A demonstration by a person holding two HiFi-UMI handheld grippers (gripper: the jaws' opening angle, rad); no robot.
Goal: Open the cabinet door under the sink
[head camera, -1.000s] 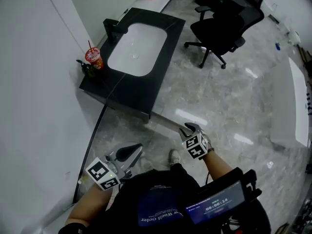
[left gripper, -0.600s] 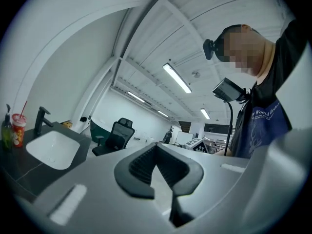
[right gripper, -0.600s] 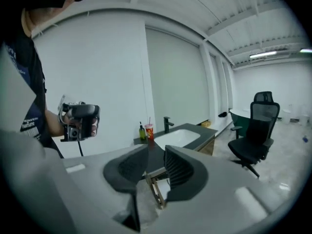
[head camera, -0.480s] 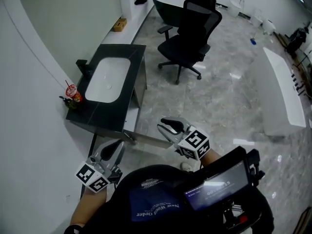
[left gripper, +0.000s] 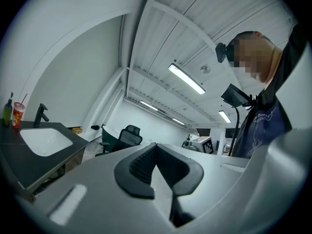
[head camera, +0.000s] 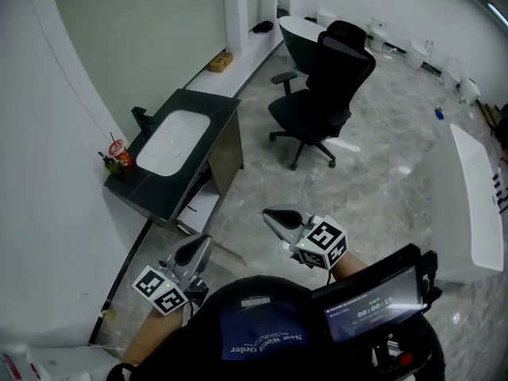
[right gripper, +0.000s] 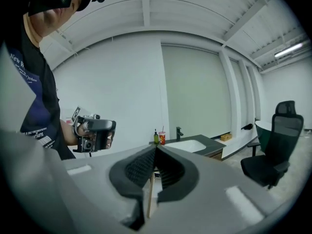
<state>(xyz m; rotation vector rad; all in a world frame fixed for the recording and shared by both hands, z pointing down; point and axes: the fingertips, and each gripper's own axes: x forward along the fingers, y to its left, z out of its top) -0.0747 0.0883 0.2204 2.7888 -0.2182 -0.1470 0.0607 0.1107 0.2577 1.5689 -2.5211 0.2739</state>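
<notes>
- Head view, far left by the white wall: a red paper cup with a straw (head camera: pixel 117 154) and a small dark bottle (head camera: pixel 108 163) just beside it, both standing on the back corner of the dark stone countertop (head camera: pixel 155 193)
- next over, the white rectangular sink basin (head camera: pixel 169 141) is sunk into that countertop, with a black faucet (head camera: pixel 141 119) on its wall side
- left gripper (head camera: pixel 198 246) is low in the frame, well apart from the vanity. In the left gripper view its black ribbed pads (left gripper: pixel 139 169) are pressed together with nothing pinched
- the dark cabinet door under the sink (head camera: pixel 228 155) is swung out at the far end of the vanity, so the space below the countertop is open and a white flat panel (head camera: pixel 198 210) shows low inside
- right gripper (head camera: pixel 274 215) is a bit right of centre and isn't touching the door or anything else. Its jaws have just been closing, and in the right gripper view they're squeezed together on empty air
- black office swivel chair (head camera: pixel 321 94) stands on the grey marble-look floor (head camera: pixel 381 173), well apart from the vanity
- dark screen with glowing text (head camera: pixel 371 308) sits at the person's chest, bottom right
- far right, a long white tub-like fixture (head camera: pixel 476 205) runs along the edge
</notes>
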